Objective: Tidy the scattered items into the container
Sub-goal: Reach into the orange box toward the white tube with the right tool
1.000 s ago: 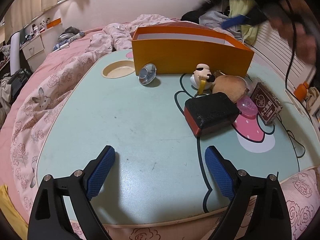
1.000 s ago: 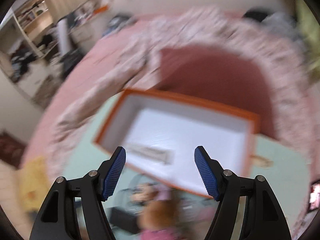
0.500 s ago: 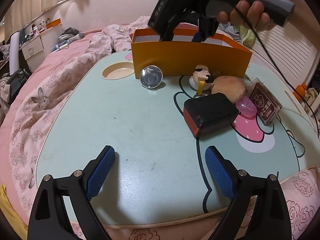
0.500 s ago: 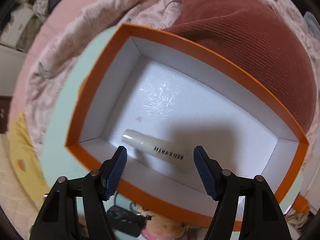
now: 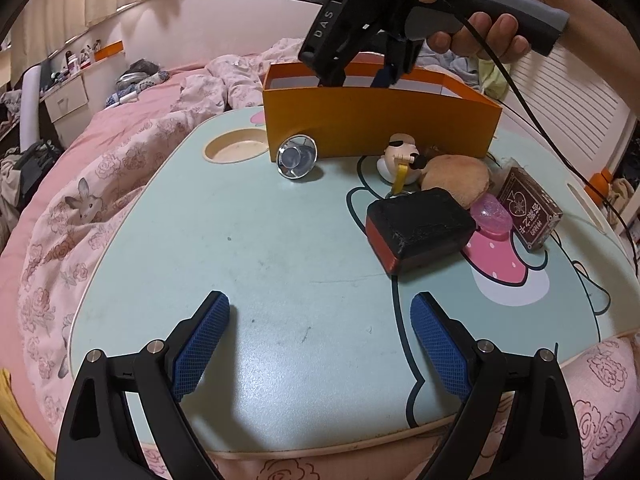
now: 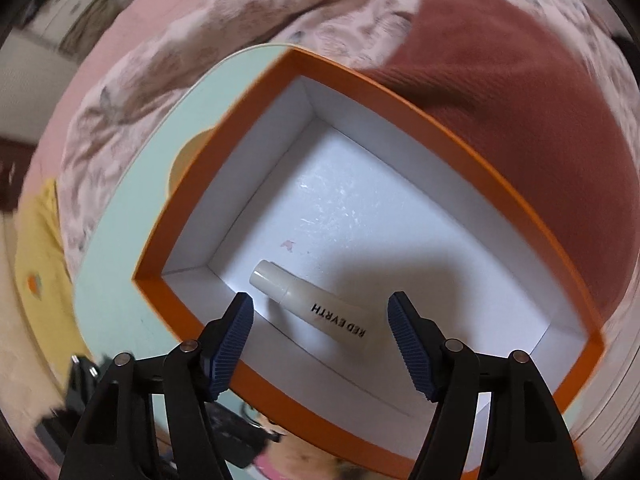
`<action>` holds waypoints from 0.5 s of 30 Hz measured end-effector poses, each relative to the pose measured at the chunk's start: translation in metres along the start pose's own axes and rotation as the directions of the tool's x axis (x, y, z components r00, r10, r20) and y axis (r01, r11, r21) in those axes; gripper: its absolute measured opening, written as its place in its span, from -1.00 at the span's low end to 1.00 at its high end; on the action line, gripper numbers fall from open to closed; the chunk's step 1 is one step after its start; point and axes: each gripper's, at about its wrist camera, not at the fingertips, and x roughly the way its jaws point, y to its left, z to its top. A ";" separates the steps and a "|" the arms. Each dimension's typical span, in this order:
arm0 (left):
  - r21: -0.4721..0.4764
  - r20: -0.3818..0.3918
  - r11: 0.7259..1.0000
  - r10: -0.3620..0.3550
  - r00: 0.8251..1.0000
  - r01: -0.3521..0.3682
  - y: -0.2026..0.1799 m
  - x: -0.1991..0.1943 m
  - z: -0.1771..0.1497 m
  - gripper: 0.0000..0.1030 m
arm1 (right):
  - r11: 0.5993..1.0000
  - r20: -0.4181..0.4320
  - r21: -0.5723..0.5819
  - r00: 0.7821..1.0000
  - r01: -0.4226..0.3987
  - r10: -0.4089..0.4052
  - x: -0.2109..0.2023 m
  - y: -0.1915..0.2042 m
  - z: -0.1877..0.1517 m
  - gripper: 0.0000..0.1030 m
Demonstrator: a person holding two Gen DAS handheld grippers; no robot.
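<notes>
An orange box with a white inside stands at the back of the mint table. My right gripper points straight down into the box, open and holding nothing. On the box floor below its fingers lies a cream tube. From the left wrist view the right gripper hangs over the box rim, held by a hand. My left gripper stays open above the table's front edge. Loose on the table are a silver round lid, a small white figure, a brown plush, a black-and-red case, a pink piece and a brown card pack.
The table lies on a bed with a pink floral quilt. A round cup recess sits left of the box. A black cable runs down from the right gripper past the table's right side. A dark red cushion lies behind the box.
The right gripper swung in from the upper right to over the box, tipped down and rolled, so the tube now sits between its fingers in view. The left gripper stayed put.
</notes>
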 end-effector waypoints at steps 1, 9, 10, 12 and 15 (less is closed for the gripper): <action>0.000 0.000 1.000 -0.001 1.000 0.001 0.000 0.000 0.000 0.79 | 0.999 0.001 -0.033 1.000 0.001 -0.001 -0.002 0.000 0.002 0.36; -0.007 -0.017 1.000 0.002 1.000 -0.002 0.001 0.007 0.004 0.99 | 0.953 -0.068 -0.298 0.994 0.057 -0.081 0.010 -0.009 -0.012 0.29; -0.007 -0.021 1.000 0.002 1.000 -0.002 0.001 0.008 0.004 0.99 | 0.947 -0.081 -0.317 0.993 0.056 -0.086 0.014 -0.011 -0.018 0.21; -0.008 -0.023 1.000 0.002 1.000 -0.002 0.001 0.008 0.004 0.99 | 0.931 -0.097 -0.361 0.990 0.058 -0.099 0.019 -0.012 -0.018 0.19; -0.010 -0.026 1.000 0.000 1.000 -0.001 0.001 0.008 0.005 0.99 | 0.919 -0.127 -0.394 0.989 0.023 -0.080 0.028 -0.013 -0.012 0.16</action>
